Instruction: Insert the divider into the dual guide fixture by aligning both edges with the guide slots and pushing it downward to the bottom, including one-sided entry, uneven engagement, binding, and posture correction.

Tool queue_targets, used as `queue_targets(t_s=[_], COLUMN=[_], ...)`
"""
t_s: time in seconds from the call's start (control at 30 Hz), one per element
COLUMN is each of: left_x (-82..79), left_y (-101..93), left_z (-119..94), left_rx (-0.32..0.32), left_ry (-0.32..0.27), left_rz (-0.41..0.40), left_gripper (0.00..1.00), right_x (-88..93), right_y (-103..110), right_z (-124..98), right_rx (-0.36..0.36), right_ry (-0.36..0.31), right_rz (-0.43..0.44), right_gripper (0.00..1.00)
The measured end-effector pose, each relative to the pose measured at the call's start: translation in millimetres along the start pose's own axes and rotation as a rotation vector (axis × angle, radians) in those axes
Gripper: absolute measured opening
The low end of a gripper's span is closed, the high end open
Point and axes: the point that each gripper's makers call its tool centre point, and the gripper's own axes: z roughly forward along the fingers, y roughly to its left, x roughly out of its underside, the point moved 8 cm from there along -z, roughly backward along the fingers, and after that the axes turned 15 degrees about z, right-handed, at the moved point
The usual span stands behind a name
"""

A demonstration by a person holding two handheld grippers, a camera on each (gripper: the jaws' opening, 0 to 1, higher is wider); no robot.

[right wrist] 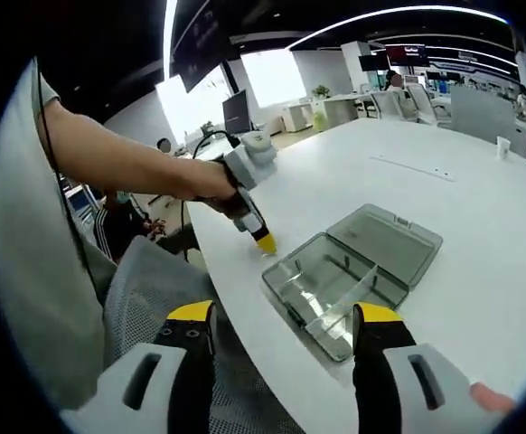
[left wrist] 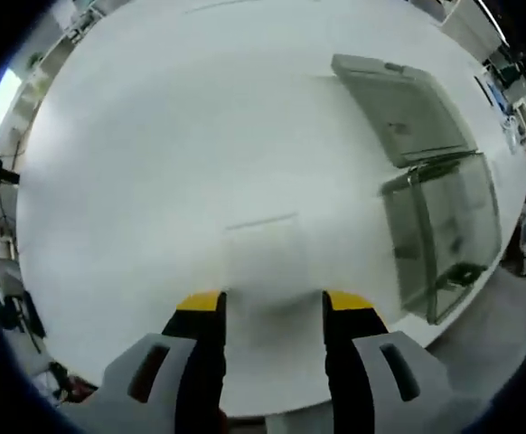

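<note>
A clear plastic box [left wrist: 444, 235] lies open on the white table [left wrist: 154, 163], its lid [left wrist: 399, 104] folded back flat. One clear divider [right wrist: 344, 303] stands slanted inside the box [right wrist: 335, 289]. A second faint, clear divider [left wrist: 261, 262] lies flat on the table left of the box, blurred. My left gripper [left wrist: 272, 303] is open, its yellow-tipped jaws on either side of this flat divider's near end. The left gripper [right wrist: 265, 240] also shows with its tip down at the table, held by a person's hand. My right gripper [right wrist: 284, 316] hangs open above the box's near side, holding nothing.
The table's curved edge [right wrist: 236, 298] runs just under my right jaws, with a grey mesh chair [right wrist: 145, 289] below it. The person's arm [right wrist: 127, 163] reaches across from the left. Desks, monitors and chairs stand far behind.
</note>
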Motion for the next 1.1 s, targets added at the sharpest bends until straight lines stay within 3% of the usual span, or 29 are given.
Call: queue_targets(t_s=[0.17,0.5,0.77,1.1], left_x=[-0.3,-2.4,-0.3,2.3], left_y=[-1.6,-3.1,-5.4,-4.4], left_z=[1.5,1.9,-0.8,-0.3], left_rx=[-0.045,-0.042,-0.045,-0.043], left_ry=[0.048,0.083,0.083,0.061], left_rz=[0.039,-0.017,-0.036,0.009], left_gripper=[0.36,0.32,0.32,0.3], right_x=[0.4,2.2,2.5,3.8], right_y=[1.3,2.4,2.3,3.4], right_z=[-0.4,-0.5,-4.6,-7.5], right_rx=[0.0,0.003,0.012,0.02], right_ry=[0.008,0.011,0.008,0.01], right_rz=[-0.009,-0.004,-0.006,-0.008], right_gripper=[0.57,0.58,0.57,0.57])
